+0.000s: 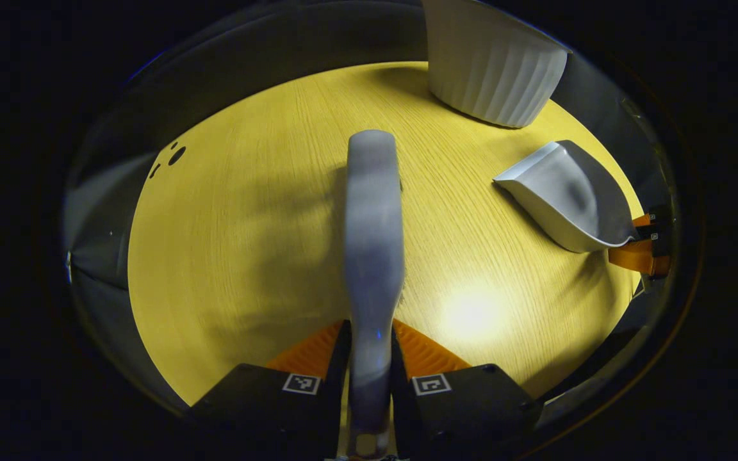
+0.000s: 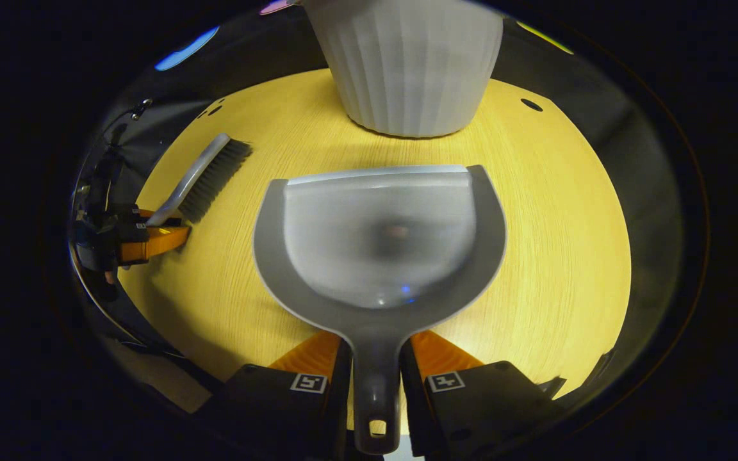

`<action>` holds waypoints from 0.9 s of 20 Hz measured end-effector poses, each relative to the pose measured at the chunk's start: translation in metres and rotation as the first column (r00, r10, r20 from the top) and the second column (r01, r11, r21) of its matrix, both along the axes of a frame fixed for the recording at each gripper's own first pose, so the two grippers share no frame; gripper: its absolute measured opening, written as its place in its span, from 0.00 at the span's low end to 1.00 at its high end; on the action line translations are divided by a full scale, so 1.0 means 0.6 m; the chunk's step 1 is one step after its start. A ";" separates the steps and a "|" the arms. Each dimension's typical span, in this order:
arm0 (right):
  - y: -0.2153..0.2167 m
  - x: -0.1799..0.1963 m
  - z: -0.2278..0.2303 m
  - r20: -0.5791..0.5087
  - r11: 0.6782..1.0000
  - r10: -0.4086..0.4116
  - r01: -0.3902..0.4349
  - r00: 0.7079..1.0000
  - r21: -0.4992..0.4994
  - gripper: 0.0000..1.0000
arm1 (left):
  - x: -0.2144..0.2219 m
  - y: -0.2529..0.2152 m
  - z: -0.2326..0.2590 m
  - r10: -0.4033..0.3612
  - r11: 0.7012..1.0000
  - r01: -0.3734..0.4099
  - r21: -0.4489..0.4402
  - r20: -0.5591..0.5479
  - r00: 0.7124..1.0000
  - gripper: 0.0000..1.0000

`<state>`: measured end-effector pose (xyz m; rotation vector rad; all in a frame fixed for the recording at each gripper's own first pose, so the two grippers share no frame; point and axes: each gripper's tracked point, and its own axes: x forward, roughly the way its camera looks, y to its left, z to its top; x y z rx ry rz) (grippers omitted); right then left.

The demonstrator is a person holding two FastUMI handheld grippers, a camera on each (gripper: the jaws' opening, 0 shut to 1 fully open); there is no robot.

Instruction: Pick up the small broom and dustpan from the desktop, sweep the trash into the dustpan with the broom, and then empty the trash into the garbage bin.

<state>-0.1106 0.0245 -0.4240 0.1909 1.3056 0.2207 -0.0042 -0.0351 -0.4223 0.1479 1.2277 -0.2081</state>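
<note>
In the left gripper view my left gripper is shut on the handle of the small grey broom, which points forward above the yellow wooden table. The grey dustpan lies low over the table in the right gripper view, and my right gripper is shut on its handle. A dim blurred spot sits in the pan's bowl; I cannot tell what it is. The broom and left gripper appear at the left of that view. At the right of the left gripper view are the dustpan and the right gripper.
A white ribbed garbage bin stands on the table just beyond the dustpan's front lip, and at the top right of the left gripper view as the bin. Small dark holes mark the tabletop near its far edge. The table's rim drops into darkness all round.
</note>
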 end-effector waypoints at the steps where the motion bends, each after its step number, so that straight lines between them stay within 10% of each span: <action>1: 0.001 -0.003 0.002 -0.001 1.000 0.000 0.000 1.000 0.002 0.42 | -0.002 -0.003 0.000 -0.003 1.000 0.003 -0.004 -0.003 1.000 0.39; 12: -0.027 -0.009 0.114 0.125 1.000 0.002 0.000 0.992 -0.016 0.98 | 0.041 0.025 0.104 -0.045 0.997 0.026 0.075 0.259 0.965 0.82; 18: -0.039 0.061 0.250 0.343 0.997 -0.076 0.079 0.936 0.005 1.00 | 0.086 0.032 0.248 0.000 1.000 -0.006 0.011 0.497 0.868 0.83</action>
